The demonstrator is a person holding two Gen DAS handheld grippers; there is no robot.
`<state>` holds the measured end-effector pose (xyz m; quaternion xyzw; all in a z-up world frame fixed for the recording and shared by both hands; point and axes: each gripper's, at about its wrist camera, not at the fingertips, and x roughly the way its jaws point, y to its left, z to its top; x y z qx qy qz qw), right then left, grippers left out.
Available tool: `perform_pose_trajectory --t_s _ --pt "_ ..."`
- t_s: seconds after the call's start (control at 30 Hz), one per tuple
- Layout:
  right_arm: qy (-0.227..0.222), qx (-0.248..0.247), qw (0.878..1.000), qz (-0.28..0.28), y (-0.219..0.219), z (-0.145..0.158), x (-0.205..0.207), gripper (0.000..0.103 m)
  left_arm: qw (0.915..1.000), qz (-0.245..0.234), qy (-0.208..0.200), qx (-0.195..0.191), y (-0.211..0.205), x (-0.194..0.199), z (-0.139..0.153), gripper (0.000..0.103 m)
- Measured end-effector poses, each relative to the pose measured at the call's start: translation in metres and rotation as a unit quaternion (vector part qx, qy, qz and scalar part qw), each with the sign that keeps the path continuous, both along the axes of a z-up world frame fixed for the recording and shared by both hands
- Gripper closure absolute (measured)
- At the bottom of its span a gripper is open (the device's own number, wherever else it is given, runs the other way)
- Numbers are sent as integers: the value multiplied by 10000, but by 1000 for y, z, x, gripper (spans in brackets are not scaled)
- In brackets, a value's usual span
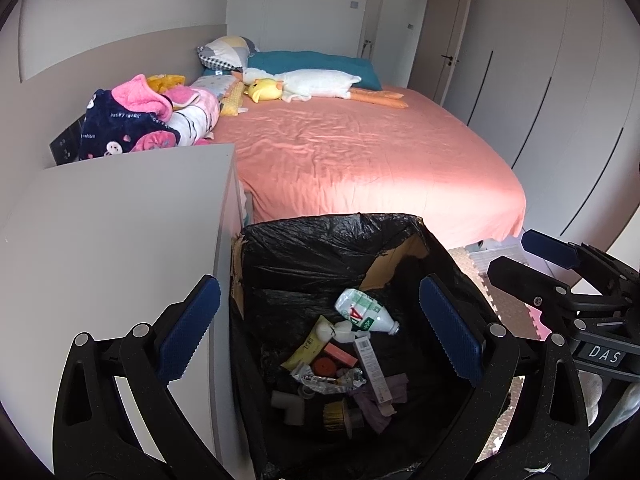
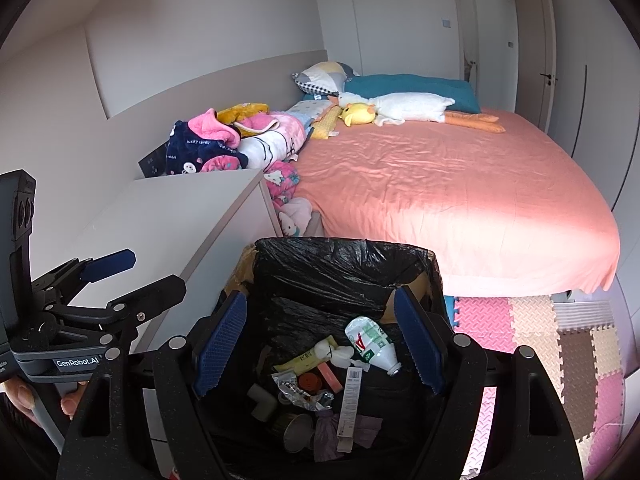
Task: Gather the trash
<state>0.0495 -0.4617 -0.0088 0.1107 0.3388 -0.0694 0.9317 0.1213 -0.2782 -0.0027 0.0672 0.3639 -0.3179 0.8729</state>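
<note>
A cardboard bin lined with a black bag [image 1: 328, 236] [image 2: 340, 256] stands on the floor between the bedside cabinet and the bed. Inside lie a white plastic bottle [image 1: 362, 312] [image 2: 372, 344], a long narrow box [image 1: 372, 368] [image 2: 348, 404], a yellow sachet [image 1: 310, 346], crumpled foil [image 1: 328, 380] [image 2: 300, 392], a grey pipe elbow [image 1: 286, 406] [image 2: 262, 400] and other scraps. My left gripper [image 1: 320, 328] hangs open above the bin with nothing between its blue pads. My right gripper [image 2: 320, 340] is open over the same bin, also empty. Each gripper shows at the edge of the other's view.
A grey bedside cabinet [image 1: 120, 220] [image 2: 180, 216] stands left of the bin. Behind is a bed with a pink sheet [image 1: 360, 148] [image 2: 440, 184], plush toys and piled blankets [image 1: 148, 120]. Foam floor mats [image 2: 540, 340] lie to the right. White wardrobes [image 1: 560, 100] line the right wall.
</note>
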Motion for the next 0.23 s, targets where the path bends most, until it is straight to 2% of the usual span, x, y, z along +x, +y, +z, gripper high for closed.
perform_pose_trajectory --t_s 0.1,0.23 --pt "4 -6 10000 3 0 0 0 27 9999 44 -9 92 -2 1 0 7" --pt "5 -5 10000 -4 1 0 0 27 10000 -35 -78 5 -1 -1 2 7"
